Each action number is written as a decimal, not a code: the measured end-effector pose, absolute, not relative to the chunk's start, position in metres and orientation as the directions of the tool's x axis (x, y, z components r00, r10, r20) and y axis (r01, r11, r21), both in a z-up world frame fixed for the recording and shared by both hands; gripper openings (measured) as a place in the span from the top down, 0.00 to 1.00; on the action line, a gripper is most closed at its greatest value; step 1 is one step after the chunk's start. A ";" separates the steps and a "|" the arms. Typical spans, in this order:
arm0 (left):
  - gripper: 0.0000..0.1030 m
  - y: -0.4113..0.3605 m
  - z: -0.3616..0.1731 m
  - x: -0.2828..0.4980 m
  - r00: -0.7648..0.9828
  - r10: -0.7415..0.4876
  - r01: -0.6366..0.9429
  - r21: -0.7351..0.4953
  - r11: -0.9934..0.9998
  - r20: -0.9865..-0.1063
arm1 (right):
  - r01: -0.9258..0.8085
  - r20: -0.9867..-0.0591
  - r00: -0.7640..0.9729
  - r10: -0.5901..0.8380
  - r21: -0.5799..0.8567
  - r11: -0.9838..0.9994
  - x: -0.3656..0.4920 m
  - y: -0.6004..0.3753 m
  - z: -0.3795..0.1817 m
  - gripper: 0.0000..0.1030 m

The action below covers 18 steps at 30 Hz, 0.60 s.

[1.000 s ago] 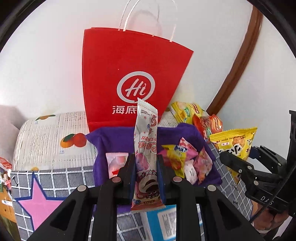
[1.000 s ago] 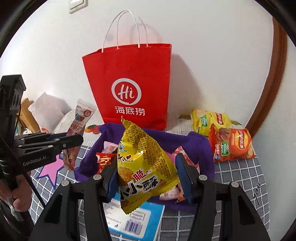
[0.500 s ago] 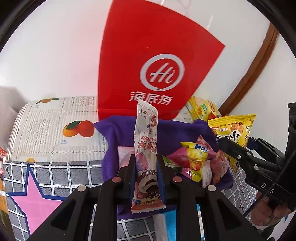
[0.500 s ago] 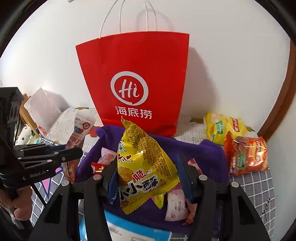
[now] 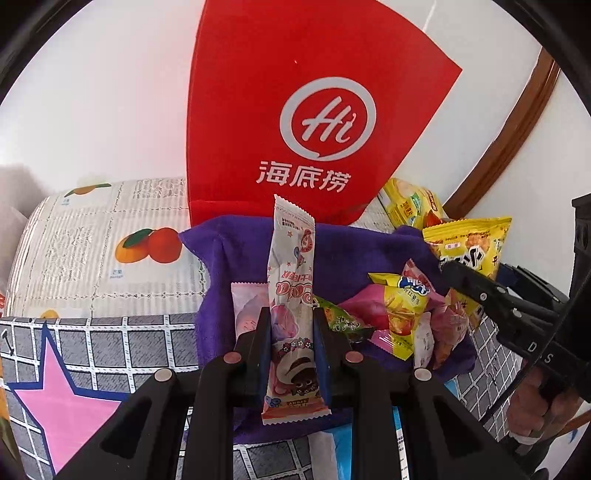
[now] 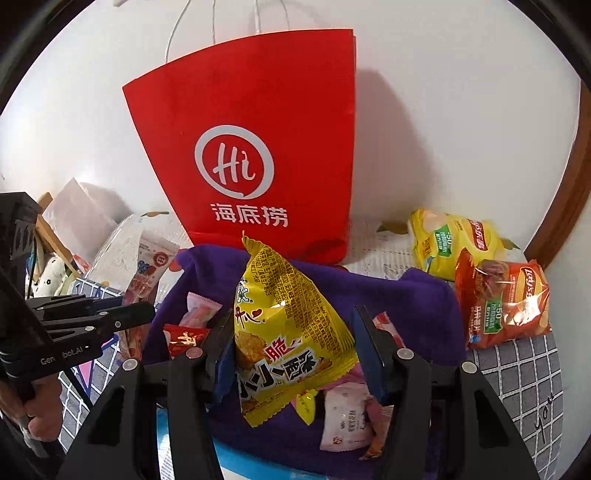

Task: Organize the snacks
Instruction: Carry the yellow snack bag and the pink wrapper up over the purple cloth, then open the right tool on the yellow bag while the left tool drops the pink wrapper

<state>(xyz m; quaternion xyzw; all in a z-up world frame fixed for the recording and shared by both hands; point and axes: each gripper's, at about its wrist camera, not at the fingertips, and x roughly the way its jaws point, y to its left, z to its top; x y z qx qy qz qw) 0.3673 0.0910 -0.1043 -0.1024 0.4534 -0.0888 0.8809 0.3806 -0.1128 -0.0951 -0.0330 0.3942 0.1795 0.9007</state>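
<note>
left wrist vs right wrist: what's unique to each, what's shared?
Left wrist only: pink star on the checked mat, orange print on the cloth.
Right wrist only: red Lay's bag, white bag handles.
Both: red bag, purple cloth, the left gripper shut on a pink wafer pack, the right gripper holding a yellow pack.

A worktop [image 5: 122, 343] carries two coverings: a grey grid-pattern cloth [image 6: 517, 373] with a pink star [image 5: 70, 410] at the near left, and a white fruit-print cloth [image 5: 110, 229] along the far edge by the white wall [image 6: 443, 122]. A curved brown wooden trim [image 5: 506, 140] runs up the wall at the right. A crumpled white paper [image 6: 79, 214] sits at the far left corner.
</note>
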 end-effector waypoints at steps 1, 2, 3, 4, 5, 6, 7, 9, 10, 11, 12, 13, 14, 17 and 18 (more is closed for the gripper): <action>0.81 0.090 -0.105 0.367 0.571 -0.250 0.066 -0.260 0.963 -0.782 | -0.348 -0.722 0.626 0.295 0.079 0.934 0.381 -0.114 -0.095 0.46; 0.81 0.089 -0.106 0.367 0.570 -0.250 0.068 -0.259 0.964 -0.783 | -0.346 -0.723 0.627 0.290 0.075 0.935 0.381 -0.116 -0.096 0.46; 0.81 0.089 -0.106 0.367 0.570 -0.251 0.071 -0.258 0.964 -0.782 | -0.345 -0.725 0.626 0.288 0.074 0.936 0.382 -0.117 -0.096 0.46; 0.81 0.088 -0.107 0.368 0.570 -0.251 0.073 -0.256 0.964 -0.783 | -0.343 -0.727 0.624 0.286 0.074 0.936 0.382 -0.118 -0.097 0.46; 0.81 0.088 -0.108 0.368 0.569 -0.251 0.074 -0.256 0.964 -0.783 | -0.341 -0.731 0.620 0.285 0.075 0.937 0.384 -0.119 -0.098 0.46; 0.81 0.088 -0.108 0.368 0.568 -0.251 0.073 -0.256 0.964 -0.784 | -0.340 -0.733 0.618 0.283 0.076 0.937 0.384 -0.119 -0.099 0.46; 0.81 0.088 -0.109 0.369 0.566 -0.250 0.071 -0.256 0.964 -0.785 | -0.339 -0.737 0.615 0.281 0.076 0.938 0.385 -0.120 -0.101 0.46; 0.81 0.088 -0.110 0.369 0.564 -0.251 0.071 -0.257 0.964 -0.786 | -0.340 -0.743 0.609 0.279 0.074 0.938 0.386 -0.120 -0.103 0.46; 0.81 0.088 -0.110 0.369 0.565 -0.252 0.071 -0.258 0.964 -0.786 | -0.342 -0.746 0.606 0.278 0.072 0.937 0.387 -0.120 -0.104 0.46; 0.81 0.088 -0.110 0.369 0.566 -0.252 0.071 -0.258 0.963 -0.785 | -0.343 -0.747 0.605 0.277 0.070 0.937 0.387 -0.120 -0.105 0.46; 0.81 0.088 -0.110 0.369 0.567 -0.253 0.072 -0.259 0.963 -0.784 | -0.343 -0.748 0.604 0.276 0.069 0.937 0.387 -0.120 -0.105 0.46; 0.81 0.089 -0.109 0.369 0.568 -0.254 0.072 -0.260 0.963 -0.783 | -0.343 -0.748 0.604 0.275 0.068 0.937 0.387 -0.120 -0.105 0.46; 0.81 0.089 -0.109 0.369 0.569 -0.256 0.073 -0.262 0.962 -0.781 | -0.344 -0.749 0.603 0.275 0.066 0.937 0.388 -0.121 -0.105 0.46; 0.81 0.091 -0.110 0.369 0.574 -0.266 0.071 -0.277 0.958 -0.774 | -0.339 -0.752 0.602 0.268 0.064 0.939 0.390 -0.124 -0.106 0.46; 0.81 0.092 -0.110 0.369 0.575 -0.270 0.069 -0.283 0.957 -0.772 | -0.336 -0.753 0.602 0.267 0.065 0.940 0.390 -0.125 -0.105 0.46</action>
